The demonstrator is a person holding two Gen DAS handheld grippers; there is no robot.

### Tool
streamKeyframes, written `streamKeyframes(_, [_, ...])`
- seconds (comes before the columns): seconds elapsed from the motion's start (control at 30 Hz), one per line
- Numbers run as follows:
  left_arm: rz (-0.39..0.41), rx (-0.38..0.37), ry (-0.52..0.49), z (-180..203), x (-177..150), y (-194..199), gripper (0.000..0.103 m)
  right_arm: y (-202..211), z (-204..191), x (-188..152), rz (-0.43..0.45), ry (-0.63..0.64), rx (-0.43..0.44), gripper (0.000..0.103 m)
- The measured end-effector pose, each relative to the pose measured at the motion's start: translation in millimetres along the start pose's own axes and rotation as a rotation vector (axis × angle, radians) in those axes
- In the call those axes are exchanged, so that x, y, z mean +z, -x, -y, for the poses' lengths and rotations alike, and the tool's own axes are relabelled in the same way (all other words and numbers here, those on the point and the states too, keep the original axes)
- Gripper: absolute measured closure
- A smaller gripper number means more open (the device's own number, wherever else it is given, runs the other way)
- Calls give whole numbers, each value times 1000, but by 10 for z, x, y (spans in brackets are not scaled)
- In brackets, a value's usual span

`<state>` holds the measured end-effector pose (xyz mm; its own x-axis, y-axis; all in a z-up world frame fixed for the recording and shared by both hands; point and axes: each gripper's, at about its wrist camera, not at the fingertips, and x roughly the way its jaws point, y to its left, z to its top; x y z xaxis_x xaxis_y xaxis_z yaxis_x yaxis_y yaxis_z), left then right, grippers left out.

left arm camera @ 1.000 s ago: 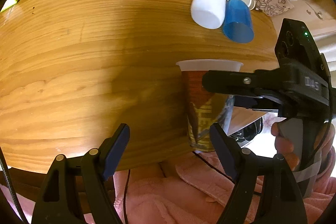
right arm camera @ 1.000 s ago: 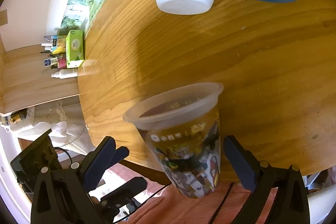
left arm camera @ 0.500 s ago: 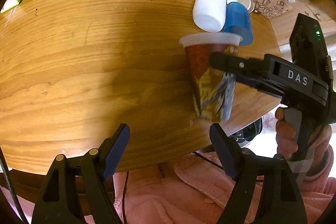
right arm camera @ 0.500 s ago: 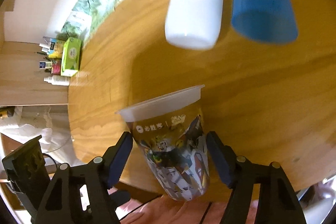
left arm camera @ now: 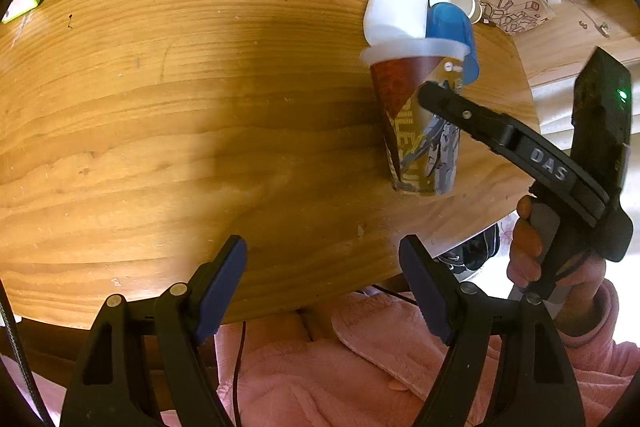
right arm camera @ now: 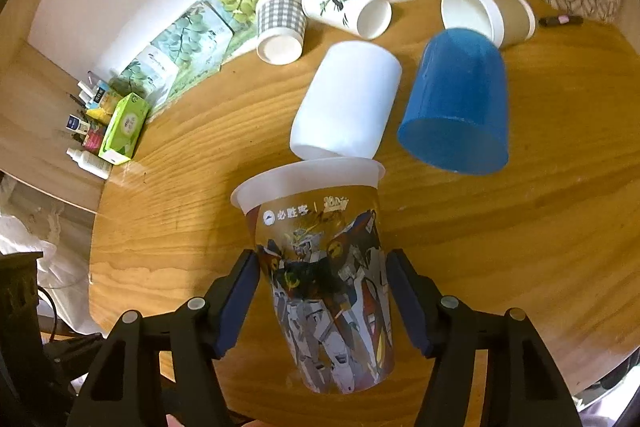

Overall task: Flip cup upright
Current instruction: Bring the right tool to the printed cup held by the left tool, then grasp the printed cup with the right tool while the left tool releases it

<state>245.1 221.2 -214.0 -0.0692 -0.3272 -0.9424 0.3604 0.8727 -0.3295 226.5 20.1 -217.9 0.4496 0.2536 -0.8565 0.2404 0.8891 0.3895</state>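
Note:
A printed paper cup (right arm camera: 328, 279) with a white rim stands upright between the fingers of my right gripper (right arm camera: 320, 291), which is shut on its lower body. In the left wrist view the same cup (left arm camera: 416, 123) stands upright at the right side of the round wooden table (left arm camera: 180, 107), its base at or just above the wood, with the right gripper's finger (left arm camera: 472, 117) across it. My left gripper (left arm camera: 324, 283) is open and empty over the table's near edge.
Behind the held cup lie a white cup (right arm camera: 348, 107) and a blue cup (right arm camera: 460, 107) on their sides. Farther back are a checked cup (right arm camera: 280, 27), a panda cup (right arm camera: 344, 7) and a brown cup (right arm camera: 488, 15). A green box (right arm camera: 124, 127) and small bottles sit left.
My right gripper has closed on the printed cup and carried it from off the table's near edge onto the tabletop, toward the white and blue cups. My left gripper stays open.

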Motion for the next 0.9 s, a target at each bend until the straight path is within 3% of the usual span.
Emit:
streamKeyframes(0.13, [1,5,2,3,5,-2,22,104,-12,-27,90,38,38,39])
streamKeyframes(0.37, [9,26,17,-22,43,26,22,233,-130,-181,269,227,-9,44])
streamKeyframes(0.4, [11,29,19,-28,48,30,22,210,-133,-193,261,243,-13,52])
streamKeyframes(0.43, [12,33,21,-32,52,34,22,182,-134,-200,247,252,-18,87])
streamKeyframes(0.83, [35,38,50,-123,-4,104,22,162,-67,-219,195,212,10,84])
streamKeyframes(0.9, [36,36,53,-128,-13,107,22,156,-63,-201,181,200,9,78])
